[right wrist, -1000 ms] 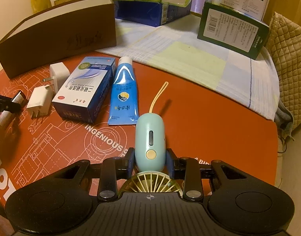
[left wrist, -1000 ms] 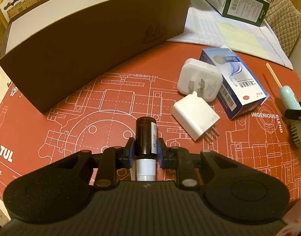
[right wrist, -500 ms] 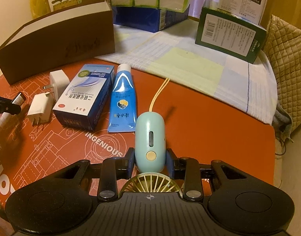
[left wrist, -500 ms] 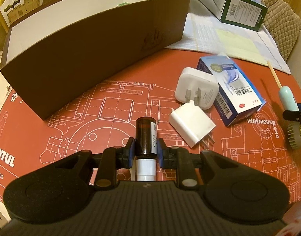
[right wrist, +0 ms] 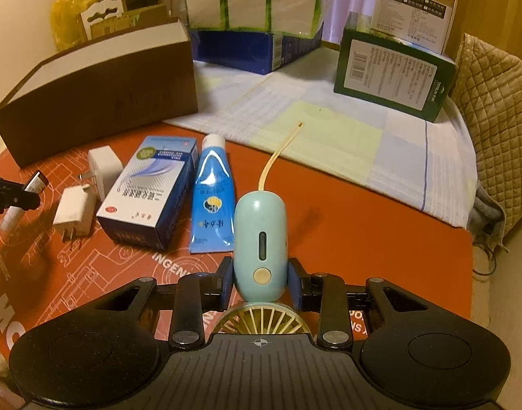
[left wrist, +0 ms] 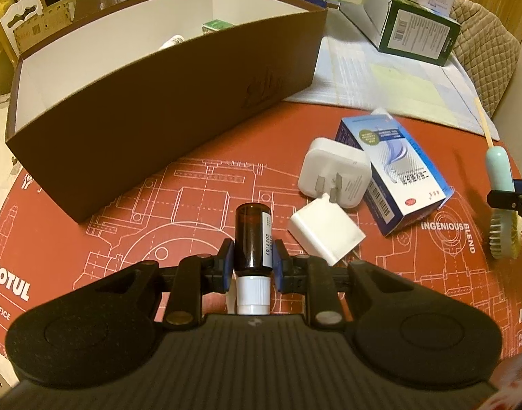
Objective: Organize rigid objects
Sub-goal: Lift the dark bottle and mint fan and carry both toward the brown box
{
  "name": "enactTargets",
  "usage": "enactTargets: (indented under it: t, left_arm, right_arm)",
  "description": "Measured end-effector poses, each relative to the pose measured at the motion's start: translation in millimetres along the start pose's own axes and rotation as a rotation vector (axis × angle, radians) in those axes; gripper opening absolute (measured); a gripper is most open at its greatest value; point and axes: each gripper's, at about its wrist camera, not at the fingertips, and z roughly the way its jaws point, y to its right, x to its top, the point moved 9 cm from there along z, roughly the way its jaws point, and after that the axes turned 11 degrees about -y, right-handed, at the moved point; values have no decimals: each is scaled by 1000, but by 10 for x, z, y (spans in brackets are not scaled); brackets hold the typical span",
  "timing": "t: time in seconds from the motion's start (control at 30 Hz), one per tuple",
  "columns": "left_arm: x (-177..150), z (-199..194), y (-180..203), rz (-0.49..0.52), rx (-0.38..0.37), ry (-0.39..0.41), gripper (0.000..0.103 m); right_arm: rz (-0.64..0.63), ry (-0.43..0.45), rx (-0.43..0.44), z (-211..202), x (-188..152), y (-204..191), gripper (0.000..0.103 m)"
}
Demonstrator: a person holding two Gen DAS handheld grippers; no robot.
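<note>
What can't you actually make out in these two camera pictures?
- Brown box contents: left wrist view, its front wall hides all but two tops.
- Blue tube: left wrist view, medicine box hides it almost entirely.
- Mini fan blades: right wrist view, gripper body covers them.
- Brown bottle label: too small to read.

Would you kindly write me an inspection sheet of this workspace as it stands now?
Surface: red printed mat, checked cloth behind it.
Job's things: brown box open, some items inside; amber bottle; handheld fan; two white chargers; blue carton; blue tube.
Clutter: green carton, wrapped tissue packs.
Grippers: left tongs shut on amber bottle; right tongs shut on handheld fan.
Cables: only the fan's yellow strap.
Surroundings: quilted cushion, curtains.
</note>
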Motion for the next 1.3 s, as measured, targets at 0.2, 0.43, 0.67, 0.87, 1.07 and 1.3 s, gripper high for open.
enactTargets:
  t: [0.2, 0.43, 0.67, 0.87, 1.07, 1.3]
  left_arm:
    - [35, -48, 7, 4, -1, 13, 19]
    - [76, -86, 12, 7, -2, 21, 19]
    - [120, -135, 28, 14, -6, 34, 19]
    - [163, -202, 31, 17, -9, 48, 19]
    - [207, -276, 26, 17, -12, 64, 19]
    - [264, -400, -16, 9, -9, 85, 19]
  right_arm:
    - [10, 20, 12, -55, 58, 1, 30]
    - [16, 48, 23, -127, 133, -18, 30]
    - [24, 71, 31, -191, 194, -14, 30]
    - [25, 90, 42, -253, 252, -34, 30]
    - [13, 115, 58, -320, 344, -104, 30]
    - [-7, 145, 84, -385, 502, -222, 30]
